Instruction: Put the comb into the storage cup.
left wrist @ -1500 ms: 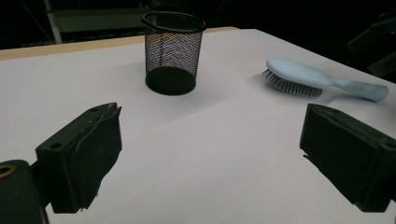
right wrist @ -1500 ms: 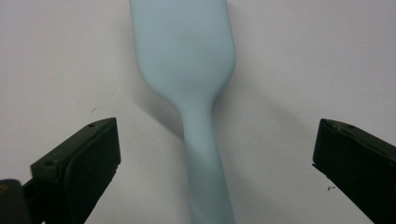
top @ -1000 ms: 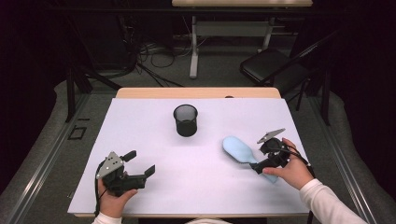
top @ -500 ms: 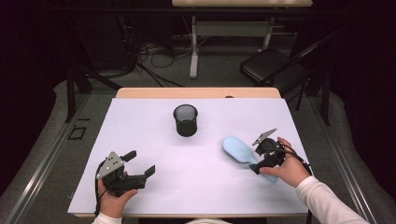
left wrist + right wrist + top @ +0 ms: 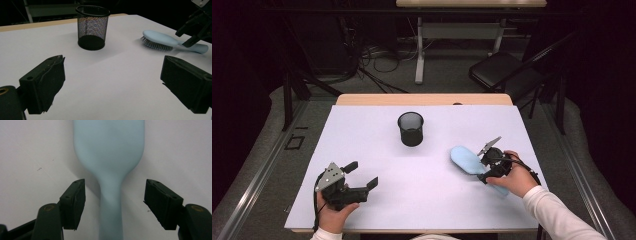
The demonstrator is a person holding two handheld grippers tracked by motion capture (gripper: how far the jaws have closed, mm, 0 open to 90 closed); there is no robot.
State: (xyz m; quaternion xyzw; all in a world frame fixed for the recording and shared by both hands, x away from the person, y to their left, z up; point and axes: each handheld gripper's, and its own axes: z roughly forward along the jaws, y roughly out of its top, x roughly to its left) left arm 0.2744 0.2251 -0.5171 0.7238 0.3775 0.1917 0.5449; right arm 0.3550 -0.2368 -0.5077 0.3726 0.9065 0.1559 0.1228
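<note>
Jaws wide open and empty on left gripper (image 5: 363,176) resting on table (image 5: 427,210), mesh cup (image 5: 410,128) mid-table, right gripper (image 5: 114,205) jaws just been closing astride light-blue hairbrush (image 5: 465,160) handle, pads not touching yet.

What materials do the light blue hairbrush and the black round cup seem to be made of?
Light blue hairbrush: probably moulded plastic, smooth matt back and handle; fine grey bristles, material unclear.
Black round cup: probably metal wire mesh, see-through walls, solid dark rim and base.

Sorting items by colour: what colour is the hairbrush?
Pale blue hairbrush; the left gripper view shows it best.
</note>
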